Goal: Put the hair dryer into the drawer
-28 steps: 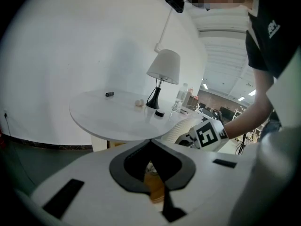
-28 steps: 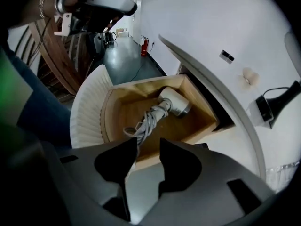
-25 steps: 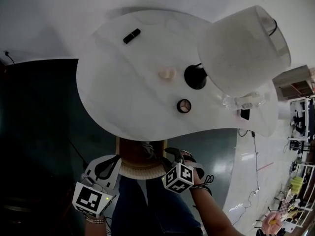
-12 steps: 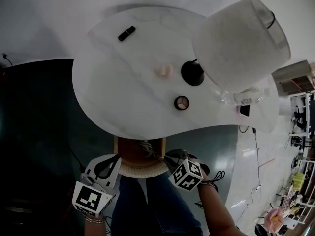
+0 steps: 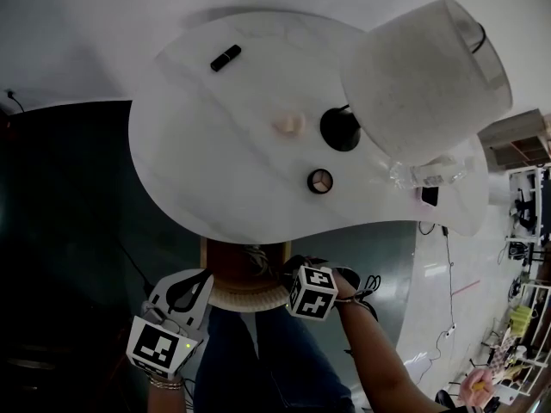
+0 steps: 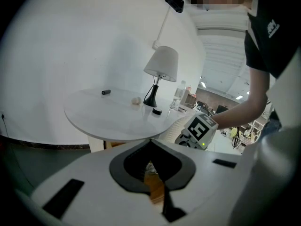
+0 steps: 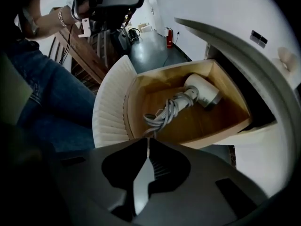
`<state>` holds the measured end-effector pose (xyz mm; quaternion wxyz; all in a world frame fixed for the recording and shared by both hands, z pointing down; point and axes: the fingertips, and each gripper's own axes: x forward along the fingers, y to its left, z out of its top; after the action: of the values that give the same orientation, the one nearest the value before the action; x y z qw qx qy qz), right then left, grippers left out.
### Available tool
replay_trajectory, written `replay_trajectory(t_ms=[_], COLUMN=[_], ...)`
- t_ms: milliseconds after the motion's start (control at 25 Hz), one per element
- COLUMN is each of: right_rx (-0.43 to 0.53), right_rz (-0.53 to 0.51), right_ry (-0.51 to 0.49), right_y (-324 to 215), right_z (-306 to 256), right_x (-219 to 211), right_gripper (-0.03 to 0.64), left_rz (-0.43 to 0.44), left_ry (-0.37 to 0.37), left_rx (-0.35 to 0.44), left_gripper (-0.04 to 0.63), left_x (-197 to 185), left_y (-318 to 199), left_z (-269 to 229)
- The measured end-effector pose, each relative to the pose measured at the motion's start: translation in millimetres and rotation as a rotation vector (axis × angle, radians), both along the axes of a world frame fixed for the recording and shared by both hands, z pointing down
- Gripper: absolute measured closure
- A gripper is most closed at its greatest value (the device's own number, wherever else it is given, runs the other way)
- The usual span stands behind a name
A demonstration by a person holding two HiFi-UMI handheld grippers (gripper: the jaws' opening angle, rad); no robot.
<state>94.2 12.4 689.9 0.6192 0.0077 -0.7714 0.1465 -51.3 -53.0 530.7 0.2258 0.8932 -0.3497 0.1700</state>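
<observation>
The hair dryer (image 7: 202,92) is found lying inside the open drawer (image 7: 233,97), its head toward the far right corner. Its coiled cord (image 7: 164,112) is spread over the wooden bottom toward the ribbed white front (image 7: 110,109). The drawer is seen pulled out from under the edge of the white table (image 5: 215,162). The right tongs (image 7: 148,139) are pointed steeply down over the drawer's front edge. Their jaws have just been closing and are now together but for a thin slit, with nothing made out between them. The tips are placed just above the nearest loop of the cord; contact with it cannot be confirmed. The left tongs (image 6: 151,141) are held just beside the left end of the front, aimed toward the drawer, tips together and empty. A lamp (image 5: 422,80) and a small black stick (image 5: 229,58) are noted on the table, well apart from each other.
</observation>
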Motion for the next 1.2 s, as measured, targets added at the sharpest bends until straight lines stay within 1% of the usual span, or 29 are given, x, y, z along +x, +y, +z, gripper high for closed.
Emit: replay_trajectory(t_ms=[80, 160, 240, 360, 440, 600, 720, 880, 1040, 1200], right_rx=[-0.001, 0.026, 0.056, 0.034, 0.038, 0.078, 0.111, 0.143, 0.179, 0.244], right_rz=[-0.008, -0.004, -0.01, -0.003, 0.026, 0.084, 0.128, 0.151, 0.218, 0.285], right_ry=[-0.019, -0.033, -0.018, 0.0, -0.014, -0.044, -0.077, -0.112, -0.186, -0.275], right_y=[2.2, 2.5, 3.5, 9.2, 5.2, -1.9, -7.1, -8.9, -16.1, -27.9], right_z=[4.3, 10.4, 22.3, 35.4, 31.9, 17.3, 1.9, -15.8, -43.7, -82.5], right_x=[-8.2, -17.8, -25.5, -31.4, -33.1, -29.6, -30.0, -34.7, -42.3, -49.8], right_gripper=[0.598, 0.598, 0.598, 0.599, 0.598, 0.598, 0.598, 0.598, 0.598, 0.598], left_rz=[-0.011, -0.019, -0.021, -0.031, -0.042, -0.028, -0.035, -0.026, -0.018, 0.0], left_ry=[0.004, 0.006, 0.005, 0.01, 0.009, -0.014, -0.008, -0.014, -0.028, -0.02], left_rx=[-0.006, -0.01, -0.009, -0.01, -0.009, 0.003, -0.005, 0.018, 0.022, 0.06], left_gripper=[0.58, 0.578, 0.579, 0.58, 0.578, 0.579, 0.58, 0.58, 0.579, 0.578], left_x=[-0.5, -1.2, -2.7, -4.7, -7.8, -13.7, -14.3, -13.7, -13.6, -9.3], left_y=[0.2, 0.5, 0.1, -0.5, -1.3, 1.7, 3.6, 4.4, 7.9, 7.3], left_z=[0.0, 0.5, 1.5, 1.2, 1.0, 5.4, 4.6, 1.0, -6.1, -25.4])
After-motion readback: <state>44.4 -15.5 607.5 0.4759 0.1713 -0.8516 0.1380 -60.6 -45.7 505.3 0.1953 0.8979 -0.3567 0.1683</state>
